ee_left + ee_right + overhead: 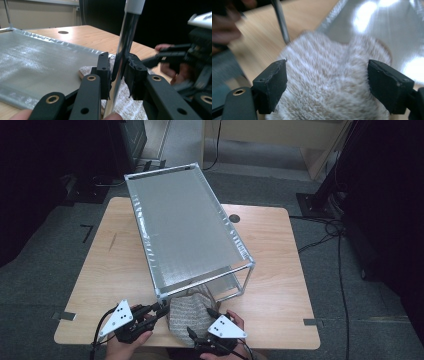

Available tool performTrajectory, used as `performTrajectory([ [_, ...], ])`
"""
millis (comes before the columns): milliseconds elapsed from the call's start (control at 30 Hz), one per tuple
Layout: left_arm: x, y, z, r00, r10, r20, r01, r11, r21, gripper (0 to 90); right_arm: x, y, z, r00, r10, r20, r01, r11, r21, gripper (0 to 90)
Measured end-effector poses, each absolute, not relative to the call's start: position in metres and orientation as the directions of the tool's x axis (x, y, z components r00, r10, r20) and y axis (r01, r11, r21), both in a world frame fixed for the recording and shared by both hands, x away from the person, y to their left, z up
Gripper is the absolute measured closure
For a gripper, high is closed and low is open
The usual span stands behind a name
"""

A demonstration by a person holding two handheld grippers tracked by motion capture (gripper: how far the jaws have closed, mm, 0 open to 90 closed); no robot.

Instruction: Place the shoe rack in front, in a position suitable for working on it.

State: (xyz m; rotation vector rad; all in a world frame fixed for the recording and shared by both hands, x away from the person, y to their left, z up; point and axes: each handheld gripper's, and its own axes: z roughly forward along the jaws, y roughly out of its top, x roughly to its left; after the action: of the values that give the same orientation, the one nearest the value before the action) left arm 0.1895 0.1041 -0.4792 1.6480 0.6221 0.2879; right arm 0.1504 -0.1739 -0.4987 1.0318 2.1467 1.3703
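Glossy chrome rack post (125, 47); fuzzy beige towel (324, 82); matt wood table (115, 265); silvery mesh shelf (185, 230).

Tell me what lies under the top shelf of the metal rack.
Under the top shelf of the rack, a lower grey shelf lies on the table, and a fuzzy beige slipper pokes in at the near end. The rest beneath is covered by the top shelf.

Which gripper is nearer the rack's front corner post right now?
Left. The left gripper has its jaws on either side of the chrome post, about touching it. The right gripper sits farther off, jaws open astride the fluffy slipper beside the rack.
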Motion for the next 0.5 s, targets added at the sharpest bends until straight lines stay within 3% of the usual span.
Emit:
performTrajectory([
  [100,0.19,0.102,-0.479,0.828,0.542,-0.143,0.223,-0.085,0.971,79.1,0.154,-0.166,-0.506,-0.634,0.772,0.04,0.414,0.295,0.861,18.4],
  [333,0.189,0.1,-0.477,0.84,0.527,-0.13,0.216,-0.106,0.971,80.0,0.158,-0.158,-0.518,-0.596,0.801,-0.062,0.461,0.404,0.79,30.9],
  [500,0.187,0.101,-0.477,0.846,0.518,-0.123,0.209,-0.111,0.972,80.1,0.163,-0.169,-0.516,-0.591,0.807,0.0,0.483,0.354,0.801,56.4],
])
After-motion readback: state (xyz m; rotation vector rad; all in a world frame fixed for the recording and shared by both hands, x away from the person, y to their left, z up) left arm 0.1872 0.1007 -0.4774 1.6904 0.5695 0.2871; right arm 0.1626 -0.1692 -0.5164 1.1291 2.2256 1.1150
